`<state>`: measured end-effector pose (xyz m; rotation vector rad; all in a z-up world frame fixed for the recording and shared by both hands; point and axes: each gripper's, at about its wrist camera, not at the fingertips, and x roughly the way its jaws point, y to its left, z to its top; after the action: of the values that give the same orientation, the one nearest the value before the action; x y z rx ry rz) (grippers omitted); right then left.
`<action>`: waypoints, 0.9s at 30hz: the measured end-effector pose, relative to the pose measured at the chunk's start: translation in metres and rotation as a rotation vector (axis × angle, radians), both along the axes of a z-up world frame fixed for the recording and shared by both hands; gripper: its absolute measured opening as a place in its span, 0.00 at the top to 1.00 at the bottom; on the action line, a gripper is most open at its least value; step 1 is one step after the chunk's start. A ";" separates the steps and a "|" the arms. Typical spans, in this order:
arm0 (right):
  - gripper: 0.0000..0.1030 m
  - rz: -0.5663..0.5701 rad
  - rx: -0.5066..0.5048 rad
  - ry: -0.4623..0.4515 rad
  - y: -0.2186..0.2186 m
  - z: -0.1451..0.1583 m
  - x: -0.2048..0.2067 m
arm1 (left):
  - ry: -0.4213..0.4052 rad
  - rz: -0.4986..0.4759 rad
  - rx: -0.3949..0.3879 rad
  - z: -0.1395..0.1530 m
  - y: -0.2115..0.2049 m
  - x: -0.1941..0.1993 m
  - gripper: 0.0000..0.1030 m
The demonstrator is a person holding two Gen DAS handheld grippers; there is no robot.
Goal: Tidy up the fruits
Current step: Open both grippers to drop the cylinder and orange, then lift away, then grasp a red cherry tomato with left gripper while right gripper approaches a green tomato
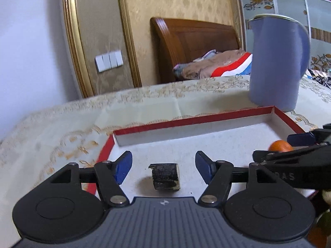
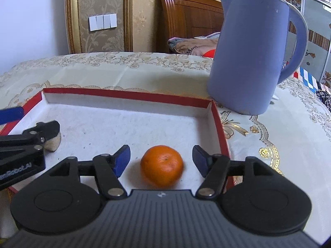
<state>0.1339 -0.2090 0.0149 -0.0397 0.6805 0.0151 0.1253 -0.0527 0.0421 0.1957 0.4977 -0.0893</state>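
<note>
Fruits both down in box, red-rimmed, white-floored, on cloth near kettle. Orange near right wall, between right gripper pads, jaws apart, not touching. Likely light, firm yet bruisable, round, prone to roll; best pinched across widest middle. Dark cut chunk toward left, between left gripper pads, likewise spread and clear. Probably stiff, rough-skinned, light; flat sides offer surest hold.
</note>
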 end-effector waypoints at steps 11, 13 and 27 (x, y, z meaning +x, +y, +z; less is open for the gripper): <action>0.18 -0.044 0.037 -0.117 -0.010 0.008 -0.037 | 0.013 0.060 -0.121 -0.008 0.043 -0.030 0.35; 0.18 -0.058 0.059 -0.130 -0.015 0.009 -0.049 | 0.007 0.074 -0.139 -0.007 0.052 -0.037 0.35; 0.12 -0.093 0.139 -0.264 -0.037 0.006 -0.147 | -0.021 0.076 -0.228 -0.011 0.094 -0.114 0.35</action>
<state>-0.0127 -0.2463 0.0206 0.1217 0.4160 -0.0314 0.0112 0.0412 0.0311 -0.0453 0.4698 -0.0690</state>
